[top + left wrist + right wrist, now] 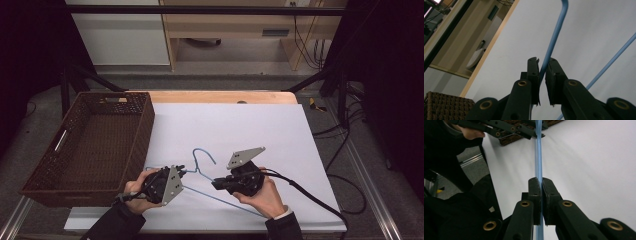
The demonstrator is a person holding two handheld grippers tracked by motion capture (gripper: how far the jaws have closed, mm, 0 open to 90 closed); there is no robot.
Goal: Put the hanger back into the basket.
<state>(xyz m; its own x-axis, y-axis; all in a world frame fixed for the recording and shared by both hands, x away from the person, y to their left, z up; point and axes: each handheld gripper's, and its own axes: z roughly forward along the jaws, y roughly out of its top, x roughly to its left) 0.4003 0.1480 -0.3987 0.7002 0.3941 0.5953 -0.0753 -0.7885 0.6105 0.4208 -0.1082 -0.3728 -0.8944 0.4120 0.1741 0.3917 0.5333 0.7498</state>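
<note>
Presently we find both tools engaged on the thin blue wire clothes hanger (220, 192), which lies on the white sheet covering the surface (260, 130).

We record the left hand-held gripper (181, 172) clamped on the hanger: in the left gripper view its black pads (534, 72) press the blue wire close below the hook's neck, and the hook curves away beyond the tips. A second run of wire passes to one side of this tool.

We record the right hand-held gripper (216, 184) likewise clamped, its pads (535, 195) drawn together on a straight run of the wire, which extends ahead of the tips toward the left tool. The two tools face each other, near but apart.

We note a dark brown woven basket (85, 145) beyond and outboard of the left hand-held gripper, standing partly on the sheet.
</note>
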